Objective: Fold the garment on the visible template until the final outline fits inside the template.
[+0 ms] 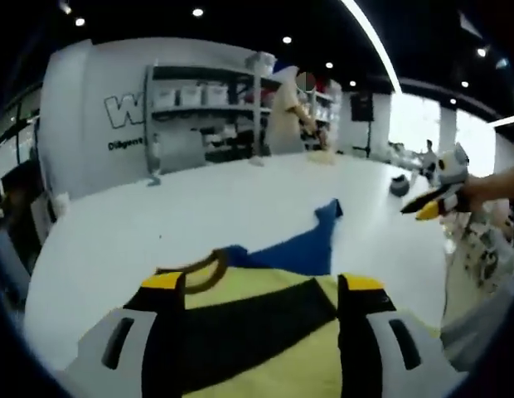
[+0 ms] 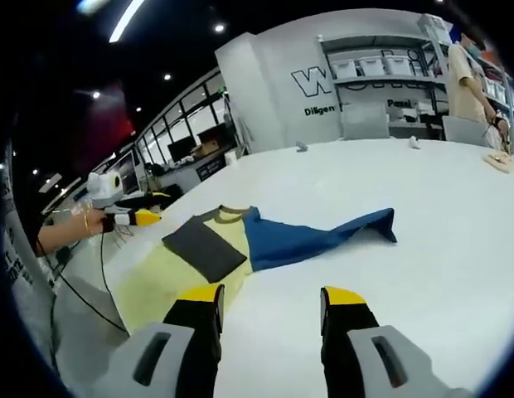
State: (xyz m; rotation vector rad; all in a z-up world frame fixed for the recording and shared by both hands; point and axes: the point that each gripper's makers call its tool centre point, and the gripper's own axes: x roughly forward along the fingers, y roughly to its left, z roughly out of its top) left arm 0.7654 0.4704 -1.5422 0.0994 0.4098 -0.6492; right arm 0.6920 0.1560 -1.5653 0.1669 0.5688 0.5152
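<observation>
Shirt [image 2: 240, 240] is spread on white counter [image 2: 423, 224], sleeve flung far right. Left tool [image 1: 261, 286] and right tool [image 2: 269, 298] are held open, empty. Risk: sleeve could be missed, shirt bunched w/ one-sided pull.

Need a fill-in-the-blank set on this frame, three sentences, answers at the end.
1. The garment lies on a ____ table.
2. Its long sleeve is ____ in colour.
3. The right gripper has its jaws ____, holding nothing.
4. The left gripper has ____ fingertips.

Missing words: white; blue; open; yellow
</observation>
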